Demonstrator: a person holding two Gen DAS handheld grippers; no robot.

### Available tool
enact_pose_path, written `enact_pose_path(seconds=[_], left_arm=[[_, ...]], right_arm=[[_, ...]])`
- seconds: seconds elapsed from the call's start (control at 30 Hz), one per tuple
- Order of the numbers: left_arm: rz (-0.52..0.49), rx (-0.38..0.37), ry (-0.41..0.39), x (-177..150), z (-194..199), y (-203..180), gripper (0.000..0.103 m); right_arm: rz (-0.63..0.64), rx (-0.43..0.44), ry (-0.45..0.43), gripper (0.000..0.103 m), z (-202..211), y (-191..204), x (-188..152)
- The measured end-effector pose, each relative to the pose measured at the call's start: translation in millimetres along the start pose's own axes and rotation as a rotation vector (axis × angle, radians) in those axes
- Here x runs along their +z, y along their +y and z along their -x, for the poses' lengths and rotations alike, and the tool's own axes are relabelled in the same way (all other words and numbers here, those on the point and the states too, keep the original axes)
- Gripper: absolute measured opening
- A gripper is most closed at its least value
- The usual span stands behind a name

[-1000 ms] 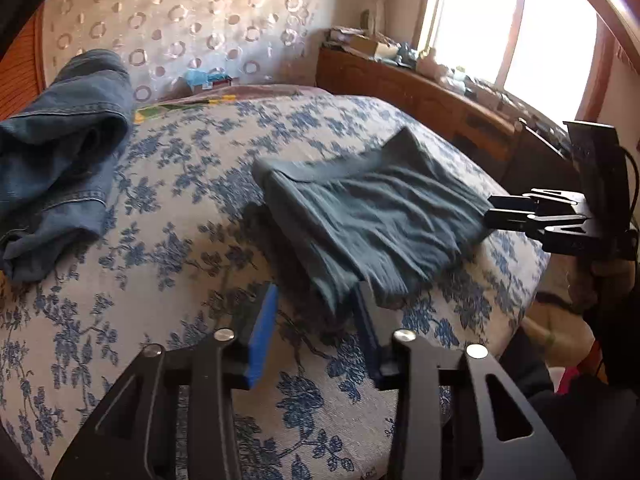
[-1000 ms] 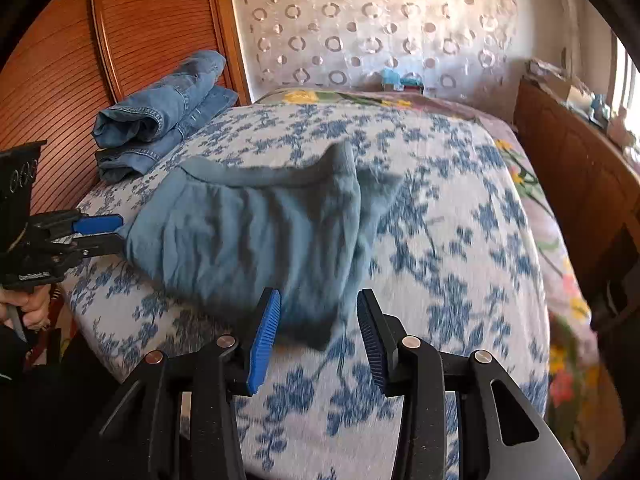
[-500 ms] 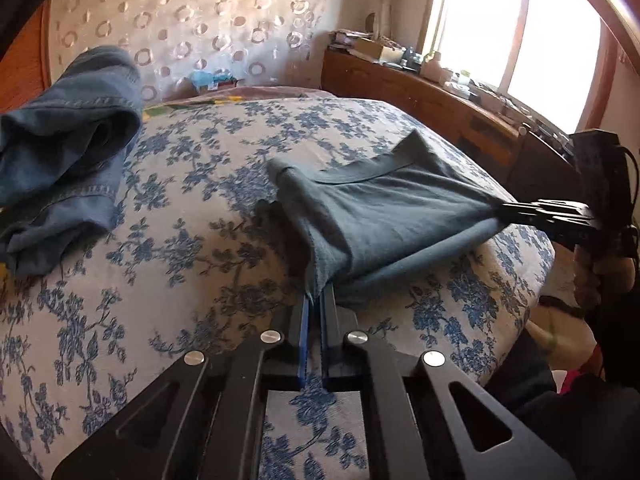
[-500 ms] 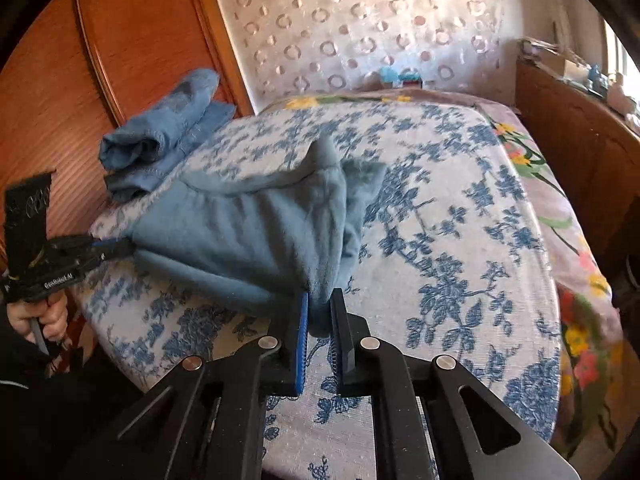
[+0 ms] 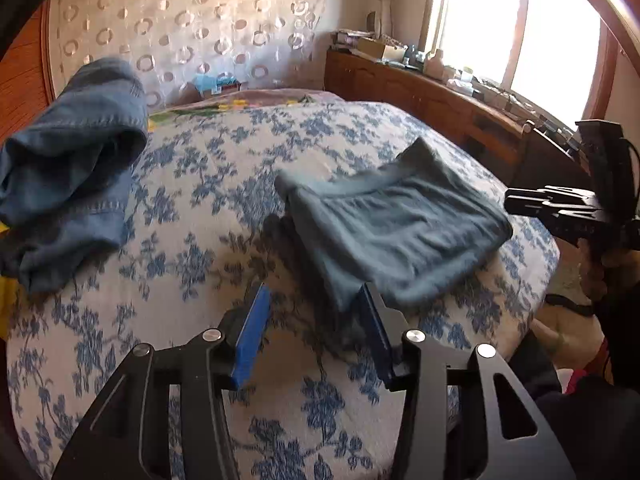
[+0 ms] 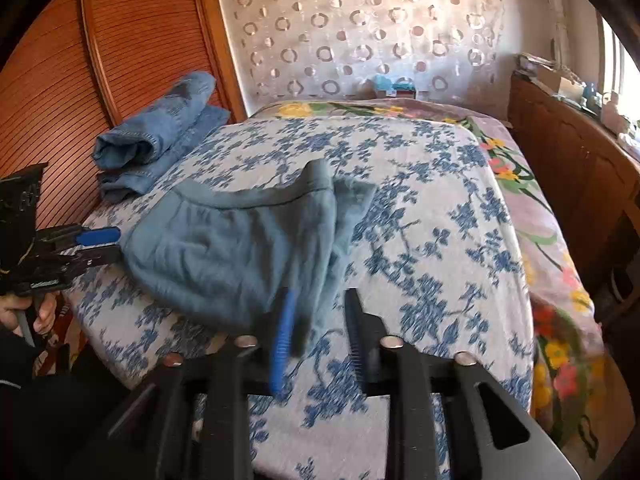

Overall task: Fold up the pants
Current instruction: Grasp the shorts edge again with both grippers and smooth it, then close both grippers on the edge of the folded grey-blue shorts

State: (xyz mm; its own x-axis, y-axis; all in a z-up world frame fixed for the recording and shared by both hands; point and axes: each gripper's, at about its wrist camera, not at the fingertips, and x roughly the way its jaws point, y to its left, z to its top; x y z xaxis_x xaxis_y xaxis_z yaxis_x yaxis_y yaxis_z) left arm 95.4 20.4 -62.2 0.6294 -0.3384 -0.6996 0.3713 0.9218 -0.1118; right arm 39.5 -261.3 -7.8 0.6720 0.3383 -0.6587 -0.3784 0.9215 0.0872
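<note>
Grey-blue pants (image 5: pixel 396 224) lie folded in a rough rectangle on the floral bed (image 5: pixel 192 248); they also show in the right wrist view (image 6: pixel 240 248). My left gripper (image 5: pixel 312 320) is open, its right pad touching the pants' near corner. My right gripper (image 6: pixel 318 316) is open at the other near corner, with cloth between its jaws, not pinched. Each gripper shows in the other's view: the right one (image 5: pixel 560 208) at the pants' right edge, the left one (image 6: pixel 96 244) at their left edge.
Folded blue jeans (image 5: pixel 68 184) lie at the bed's far left, by a slatted wooden wardrobe (image 6: pixel 60 92). A wooden sideboard (image 5: pixel 432 96) with clutter runs under the window on the right. A flowered sheet (image 6: pixel 540 220) covers the bed's right side.
Both grippers were shut on the pants' corners half a second ago, lifting the edge. Both have opened, and the pants have dropped flat onto the bed.
</note>
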Motion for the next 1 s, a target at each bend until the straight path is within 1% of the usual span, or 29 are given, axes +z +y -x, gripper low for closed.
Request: enact_pose_path(seconds=[0.03,0.1,0.2,0.23,0.33,0.4,0.5,0.6,0.63,0.8,0.87,0.9,1.0], left_arm=[[0.005,0.000,-0.003,3.7,-0.7,0.7,0.054],[0.011,0.003,-0.017,10.7,-2.4,1.7,0.079],[0.019,0.003,-0.011,22.0,-12.2,3.1,0.081],[0.018,0.007,-0.007,25.2,-16.5,3.4,0.081],[0.039,0.005,0.004,32.5,-27.1,7.0,0.081],[0.051,0.008,0.018,36.1,-34.6,9.5,0.081],[0.053,0.027,0.032,38.6,-43.8,12.4,0.081],[0.057,0.028,0.048,39.1,-50.9,15.1,0.081],[0.056,0.027,0.053,39.1,-53.2,15.4,0.080],[0.071,0.017,0.078,39.2,-62.0,17.6,0.062],[0.072,0.009,0.083,38.7,-63.6,17.0,0.058],[0.071,0.003,0.084,38.5,-64.0,16.6,0.052],[0.067,0.000,0.087,37.4,-67.5,14.8,0.049]], right_arm=[[-0.001,-0.006,-0.005,0.044,-1.9,-0.3,2.7],[-0.006,-0.014,-0.014,0.054,-8.1,-0.3,8.6],[-0.007,-0.022,-0.020,0.064,-21.8,1.1,17.2],[-0.006,-0.024,-0.022,0.065,-27.0,1.6,19.9],[-0.013,-0.022,-0.016,0.066,-43.4,0.1,28.3],[-0.013,-0.017,0.000,0.066,-54.7,-1.7,33.0],[-0.015,-0.034,0.031,0.066,-70.9,-4.1,39.6],[-0.021,-0.032,0.059,0.066,-84.3,-4.5,44.3],[-0.022,-0.031,0.070,0.066,-88.3,-4.0,45.2],[-0.030,-0.020,0.084,0.066,-98.4,-4.8,48.1],[-0.031,-0.018,0.081,0.066,-100.6,-5.4,49.2],[-0.029,-0.018,0.080,0.066,-100.3,-5.7,49.6],[-0.024,-0.020,0.077,0.066,-103.3,-5.8,50.1]])
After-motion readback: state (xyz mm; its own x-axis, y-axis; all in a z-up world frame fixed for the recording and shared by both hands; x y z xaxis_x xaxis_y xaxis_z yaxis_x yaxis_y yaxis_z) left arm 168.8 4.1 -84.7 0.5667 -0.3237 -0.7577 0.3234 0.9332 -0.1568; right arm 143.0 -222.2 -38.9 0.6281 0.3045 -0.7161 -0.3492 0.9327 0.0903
